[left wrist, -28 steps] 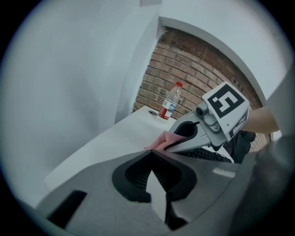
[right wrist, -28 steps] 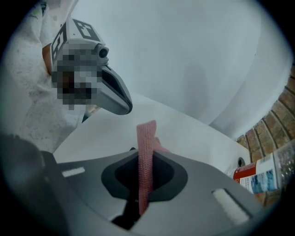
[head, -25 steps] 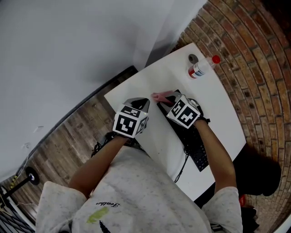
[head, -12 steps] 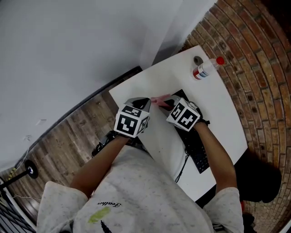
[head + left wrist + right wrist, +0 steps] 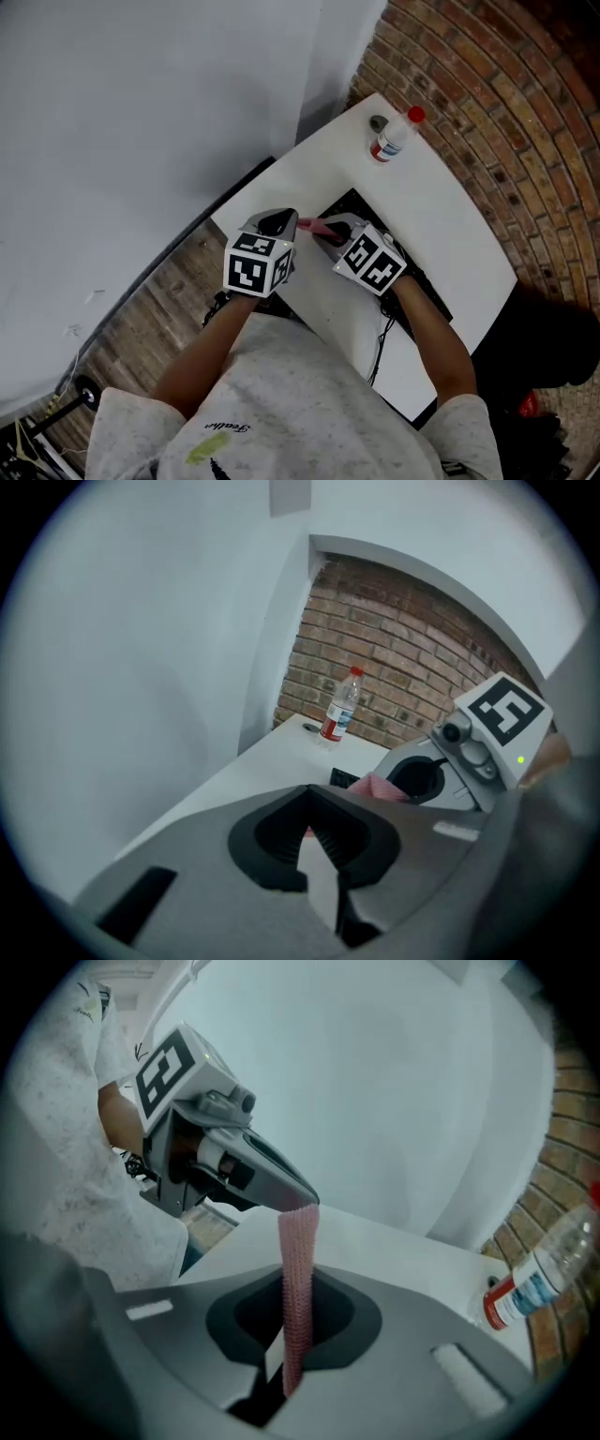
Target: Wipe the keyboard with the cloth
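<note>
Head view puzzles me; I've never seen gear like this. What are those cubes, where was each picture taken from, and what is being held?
A person holds a gripping tool in each hand; the marker cubes are part of those tools. The head view looks down from a camera on the person's head. The other two cameras ride on the left tool and the right tool, looking along their jaws. On the white table lie a black keyboard and a bottle. Both tools pinch a pink cloth, stretched between them.

Pale speckled short-sleeved T-shirt, grey left gripper and right gripper, black-and-white marker cubes
</note>
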